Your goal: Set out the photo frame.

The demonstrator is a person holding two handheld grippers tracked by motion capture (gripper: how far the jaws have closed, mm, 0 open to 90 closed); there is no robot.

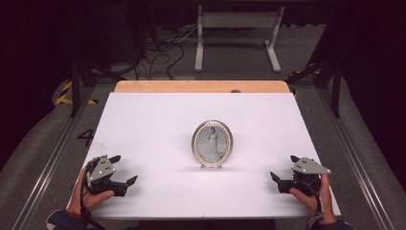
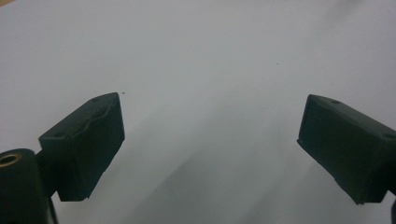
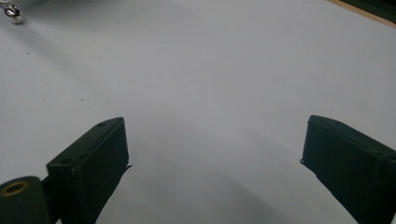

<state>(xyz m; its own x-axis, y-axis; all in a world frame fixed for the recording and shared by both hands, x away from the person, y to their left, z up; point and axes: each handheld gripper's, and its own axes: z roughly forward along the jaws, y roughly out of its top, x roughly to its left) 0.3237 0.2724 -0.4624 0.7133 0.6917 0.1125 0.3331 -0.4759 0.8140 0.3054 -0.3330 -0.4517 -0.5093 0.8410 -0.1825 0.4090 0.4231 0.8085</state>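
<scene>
Two grippers and one picture frame are seen on a white table [image 1: 143, 124] from the high view. At the left, the left gripper [image 1: 125, 169] is held low over the near left corner of the table by one hand [image 1: 88, 199], its two black jaws spread wide with nothing between them; in the left gripper view the same gripper [image 2: 210, 140] is shown with only bare white surface in the gap. At the centre, a single oval picture frame [image 1: 212, 143] with a silver rim is stood upright on small feet, well apart from both grippers and roughly midway between them. At the right, the right gripper [image 1: 283, 170] is held by the other hand [image 1: 313, 199] near the near right corner, its two jaws likewise released and empty, as is confirmed in the right gripper view [image 3: 215, 156], where one small silver foot [image 3: 13, 16] of the frame is caught at the upper left edge.
</scene>
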